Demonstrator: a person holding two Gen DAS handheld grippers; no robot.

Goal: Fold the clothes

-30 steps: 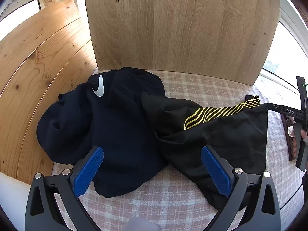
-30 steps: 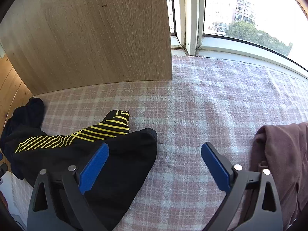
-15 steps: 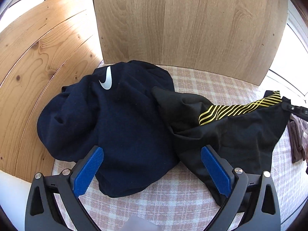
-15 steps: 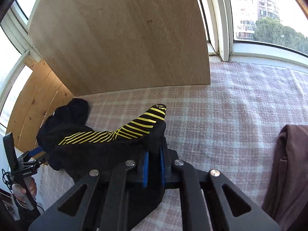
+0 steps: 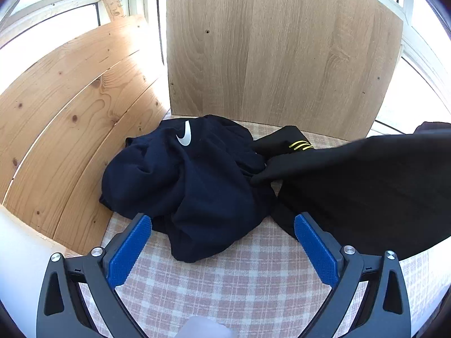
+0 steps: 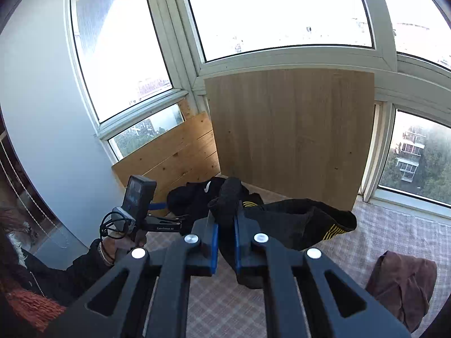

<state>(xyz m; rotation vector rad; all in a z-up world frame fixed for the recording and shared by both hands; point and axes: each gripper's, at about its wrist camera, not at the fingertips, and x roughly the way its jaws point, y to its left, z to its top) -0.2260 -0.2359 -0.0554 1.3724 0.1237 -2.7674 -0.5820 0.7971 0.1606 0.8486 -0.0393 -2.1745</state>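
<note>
A black garment with yellow stripes (image 6: 298, 225) hangs lifted off the checked cloth, pinched between the blue pads of my right gripper (image 6: 225, 242), which is shut on it. In the left wrist view the same black garment (image 5: 366, 186) stretches up and off to the right, one end still resting by a crumpled navy garment (image 5: 191, 180) with a white swoosh. My left gripper (image 5: 222, 242) hovers open above the near edge of the navy garment, nothing between its fingers. That left gripper (image 6: 157, 217) also shows in the right wrist view, held by a hand.
A tall oak board (image 5: 282, 50) stands behind the clothes and a pine plank panel (image 5: 64, 124) runs along the left. A brownish-mauve garment (image 6: 403, 284) lies on the checked cloth (image 6: 394, 233) at the right. Windows surround the corner.
My right gripper closed on the black striped garment and lifted it high. The garment now stretches up to the right, away from the navy one. My left gripper drew back and rose slightly.
</note>
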